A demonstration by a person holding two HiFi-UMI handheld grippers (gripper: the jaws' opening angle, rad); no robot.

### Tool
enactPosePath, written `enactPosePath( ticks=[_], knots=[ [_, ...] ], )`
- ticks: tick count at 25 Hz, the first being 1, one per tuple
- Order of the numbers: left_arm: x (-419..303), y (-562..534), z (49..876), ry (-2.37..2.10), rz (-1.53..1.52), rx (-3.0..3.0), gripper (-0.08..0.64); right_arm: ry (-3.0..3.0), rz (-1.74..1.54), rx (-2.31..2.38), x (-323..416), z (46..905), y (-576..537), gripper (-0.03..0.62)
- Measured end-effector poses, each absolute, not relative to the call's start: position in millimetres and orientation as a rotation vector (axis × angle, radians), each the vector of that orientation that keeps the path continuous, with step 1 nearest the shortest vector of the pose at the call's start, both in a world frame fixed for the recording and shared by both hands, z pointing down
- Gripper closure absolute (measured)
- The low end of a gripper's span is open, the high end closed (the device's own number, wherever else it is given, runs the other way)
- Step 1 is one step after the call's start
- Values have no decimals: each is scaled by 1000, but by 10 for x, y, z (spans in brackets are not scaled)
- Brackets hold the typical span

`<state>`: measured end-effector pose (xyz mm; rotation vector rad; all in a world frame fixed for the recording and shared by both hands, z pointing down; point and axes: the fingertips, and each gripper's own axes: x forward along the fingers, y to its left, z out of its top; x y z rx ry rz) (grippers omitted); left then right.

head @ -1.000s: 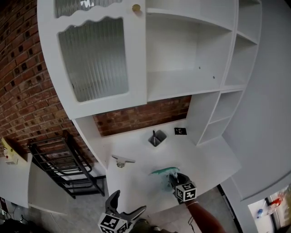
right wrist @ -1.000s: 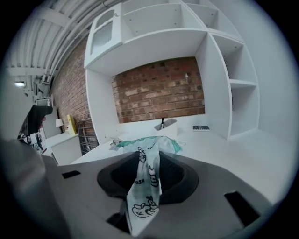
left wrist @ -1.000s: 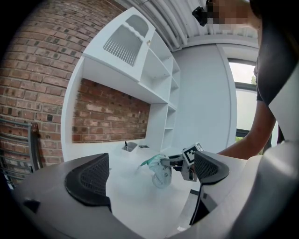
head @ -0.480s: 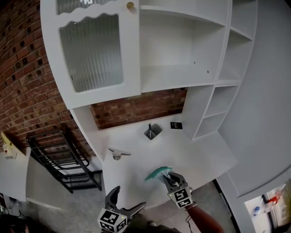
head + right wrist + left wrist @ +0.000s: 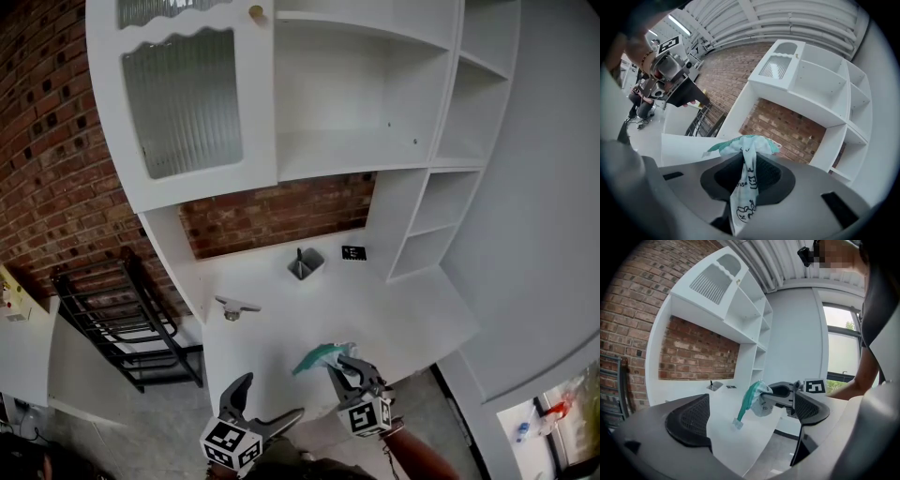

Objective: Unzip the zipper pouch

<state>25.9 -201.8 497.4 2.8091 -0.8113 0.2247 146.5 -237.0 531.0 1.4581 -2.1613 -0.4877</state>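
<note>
The zipper pouch (image 5: 317, 356) is white cloth with black print and a teal zipper edge. It hangs clear of the white table (image 5: 281, 323), pinched by its upper part in my right gripper (image 5: 339, 366). That gripper's jaws have just been closing with the pouch between them. In the right gripper view the pouch (image 5: 746, 174) drapes down between the pads. In the left gripper view a teal end of the pouch (image 5: 751, 401) dangles below the right gripper (image 5: 782, 392). My left gripper (image 5: 267, 401) stands open and empty at the table's near edge, to the pouch's left.
A small metal holder (image 5: 301, 265) and a black marker tile (image 5: 353, 252) sit at the back of the table; a metal clip-like piece (image 5: 234, 307) lies at its left. White shelving (image 5: 375, 141) rises behind. A black rack (image 5: 122, 314) stands on the left.
My right gripper has lifted the pouch off the table and rolled, so the pouch now hangs from it. The left gripper has shifted slightly.
</note>
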Motion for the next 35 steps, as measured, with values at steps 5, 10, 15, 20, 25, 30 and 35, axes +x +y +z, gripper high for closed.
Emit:
enactPosePath(
  ticks=[5,10,15,20,25,30,35],
  knots=[
    [336,-1969,4912,-810,212,2819,-6,-2150,-536,1479,1456,5175,-2222,526],
    [392,-1972,4862,-830,228,2825,2,-2152,-564,1500,1419,5079,-2084,526],
    [541,-1990,4605,-765,168,2871,188,-2140,-616,1486,1346,5003,-1974,526],
    [800,-2017,4443,-693,286,3004,290,-2130,-681,1429,1192,4998,-1884,526],
    [1153,-1868,4483,-408,514,3171,296,-2143,-700,1400,1069,5015,-1817,526],
    [1304,-1954,4562,-332,636,3133,302,-2121,-752,1354,985,5049,-1743,526],
    [1386,-1909,4743,-198,822,3065,367,-2094,-813,1307,916,5027,-1678,526]
  ],
)
